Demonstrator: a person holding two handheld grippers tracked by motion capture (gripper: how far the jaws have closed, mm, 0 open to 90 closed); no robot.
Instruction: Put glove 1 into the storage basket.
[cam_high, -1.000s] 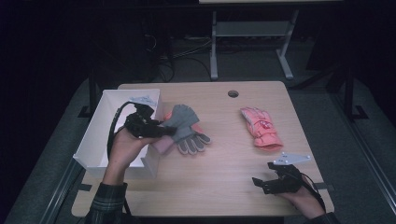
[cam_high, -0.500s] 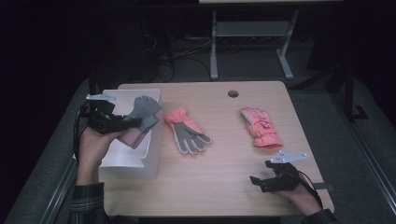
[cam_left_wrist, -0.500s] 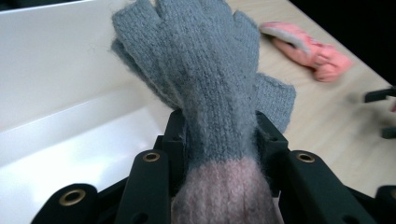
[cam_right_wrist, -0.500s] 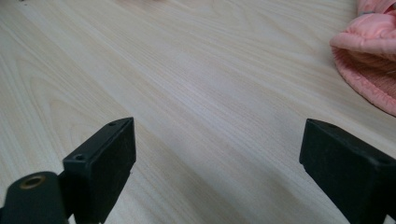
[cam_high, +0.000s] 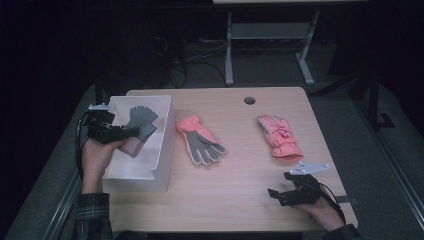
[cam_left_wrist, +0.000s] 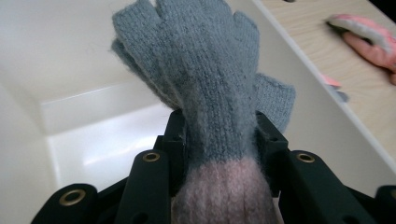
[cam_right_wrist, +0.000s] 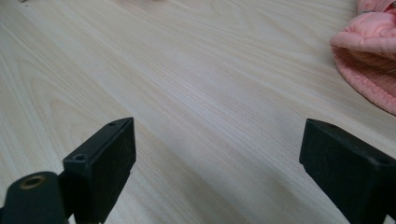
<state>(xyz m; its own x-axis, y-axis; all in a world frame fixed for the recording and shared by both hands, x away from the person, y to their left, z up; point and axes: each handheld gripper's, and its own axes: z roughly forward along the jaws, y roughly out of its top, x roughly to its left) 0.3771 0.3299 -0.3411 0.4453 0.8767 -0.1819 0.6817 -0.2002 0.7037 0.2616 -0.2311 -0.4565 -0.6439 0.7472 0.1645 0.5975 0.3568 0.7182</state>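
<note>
left gripper (cam_high: 131, 131) clamps the grey knit glove (cam_high: 141, 121) by its pink cuff, fingers pointing across the white bin (cam_high: 165, 145) at the table's left edge; right gripper (cam_high: 274, 193) rests open.

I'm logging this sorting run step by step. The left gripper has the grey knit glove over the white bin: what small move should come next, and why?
Probably open the jaws and let it drop. The left gripper is clamped on the grey glove, which hangs over the white bin, with the bin's floor under it and nothing in the way.
</note>
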